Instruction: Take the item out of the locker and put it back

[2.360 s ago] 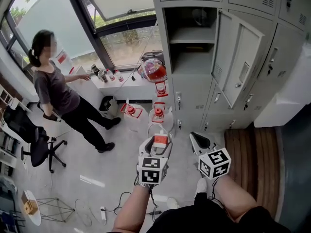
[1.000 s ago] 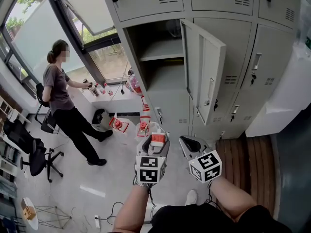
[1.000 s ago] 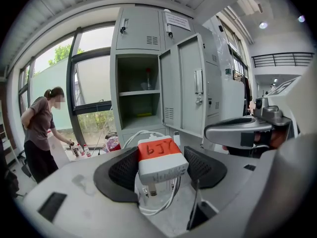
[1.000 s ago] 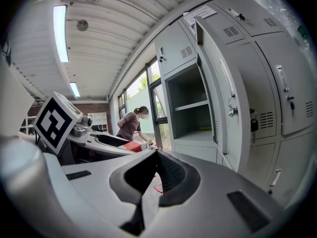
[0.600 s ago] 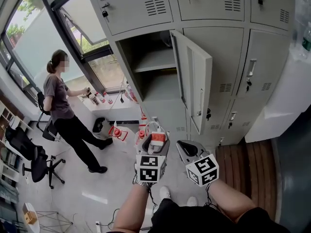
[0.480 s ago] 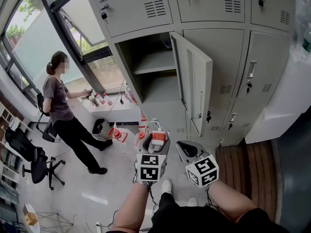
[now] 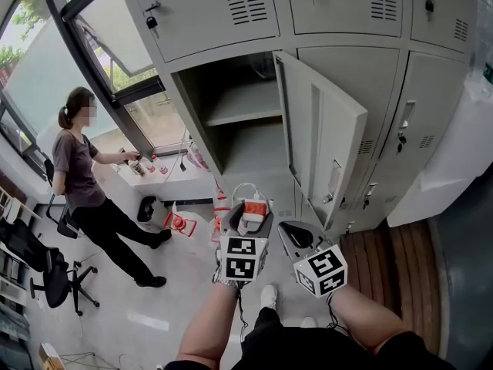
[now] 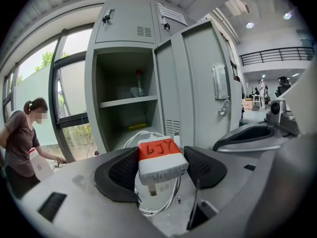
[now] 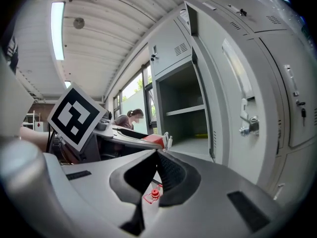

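The left gripper (image 8: pixel 162 168) pinches a white plug-in charger block with an orange-red label (image 8: pixel 157 150) between its two black pads. The charger's looped white cable (image 8: pixel 159 206) hangs below the jaws. So the task's thing is out of the locker and in the claw, and the step in hand looks like putting it back.

To do that well, the pinch should hold firm on the block's sides. The slack cable is the likely snag, so it would be best lifted over the front lip, not dragged across it.

Ahead of and above this claw stands the open grey metal locker (image 7: pixel 199 112), split by a shelf (image 8: pixel 128 102). The upper compartment holds a small clear thing with a red top (image 8: pixel 138 86), too small to name. The lower one holds a flat yellow thing (image 8: pixel 132 127) far back, with bare floor in front for the charger.

The locker's swung-out grey door (image 7: pixel 327 141) stands to the right, a thing to steer clear of. The right gripper (image 9: pixel 154 168), beside the left one, is pressed together on nothing.
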`<control>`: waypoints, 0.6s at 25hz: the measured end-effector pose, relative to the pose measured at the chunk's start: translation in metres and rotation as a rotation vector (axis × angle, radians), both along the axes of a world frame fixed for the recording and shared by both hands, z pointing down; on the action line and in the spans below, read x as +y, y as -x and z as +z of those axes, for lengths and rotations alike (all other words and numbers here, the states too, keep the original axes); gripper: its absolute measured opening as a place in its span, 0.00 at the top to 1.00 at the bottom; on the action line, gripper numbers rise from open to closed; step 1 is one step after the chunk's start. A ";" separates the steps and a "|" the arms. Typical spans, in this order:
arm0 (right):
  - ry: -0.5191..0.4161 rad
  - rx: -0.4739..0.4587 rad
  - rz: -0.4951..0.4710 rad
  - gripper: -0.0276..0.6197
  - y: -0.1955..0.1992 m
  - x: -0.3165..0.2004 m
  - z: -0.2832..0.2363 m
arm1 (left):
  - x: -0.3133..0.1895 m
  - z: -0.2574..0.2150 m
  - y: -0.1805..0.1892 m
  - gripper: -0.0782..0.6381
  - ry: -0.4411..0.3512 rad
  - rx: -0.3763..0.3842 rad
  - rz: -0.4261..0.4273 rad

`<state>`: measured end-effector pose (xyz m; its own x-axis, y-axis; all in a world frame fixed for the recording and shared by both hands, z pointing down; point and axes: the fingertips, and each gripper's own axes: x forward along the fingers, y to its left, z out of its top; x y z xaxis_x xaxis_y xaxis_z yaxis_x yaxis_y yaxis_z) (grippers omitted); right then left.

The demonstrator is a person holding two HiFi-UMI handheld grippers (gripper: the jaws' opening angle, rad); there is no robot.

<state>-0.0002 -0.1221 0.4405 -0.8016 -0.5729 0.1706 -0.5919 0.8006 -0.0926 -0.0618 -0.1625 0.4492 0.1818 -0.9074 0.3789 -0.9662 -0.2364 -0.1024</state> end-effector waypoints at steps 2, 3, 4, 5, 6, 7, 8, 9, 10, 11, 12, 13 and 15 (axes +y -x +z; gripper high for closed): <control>0.005 0.000 0.016 0.88 0.011 -0.014 0.001 | -0.018 0.000 0.008 0.48 -0.002 -0.003 0.019; 0.007 0.000 0.025 0.88 0.016 -0.021 0.002 | -0.027 0.000 0.012 0.48 -0.002 -0.003 0.028; 0.010 0.002 0.033 0.88 0.021 -0.028 0.003 | -0.035 0.000 0.016 0.48 -0.001 -0.002 0.038; 0.012 0.004 0.042 0.88 0.025 -0.035 0.003 | -0.044 0.000 0.019 0.48 0.001 0.000 0.049; 0.015 0.007 0.050 0.88 0.029 -0.042 0.004 | -0.052 0.000 0.023 0.48 0.003 0.001 0.059; 0.017 0.010 0.059 0.88 0.033 -0.048 0.005 | -0.060 0.000 0.026 0.48 0.004 0.003 0.068; 0.018 0.012 0.068 0.88 0.036 -0.055 0.005 | -0.067 0.000 0.029 0.48 0.005 0.004 0.078; 0.018 0.014 0.078 0.88 0.039 -0.061 0.005 | -0.075 0.000 0.032 0.48 0.005 0.004 0.087; 0.018 0.014 0.089 0.88 0.042 -0.068 0.004 | -0.084 -0.001 0.035 0.48 0.006 0.004 0.097; 0.018 0.015 0.100 0.88 0.044 -0.075 0.004 | -0.092 -0.001 0.037 0.48 0.005 0.003 0.107; 0.017 0.016 0.110 0.88 0.046 -0.081 0.003 | -0.100 -0.001 0.039 0.48 0.004 0.001 0.117; 0.017 0.017 0.121 0.88 0.048 -0.087 0.004 | -0.108 -0.001 0.041 0.48 0.004 0.000 0.126; 0.019 0.017 0.143 0.88 0.051 -0.099 0.005 | -0.124 0.000 0.046 0.48 0.004 -0.001 0.144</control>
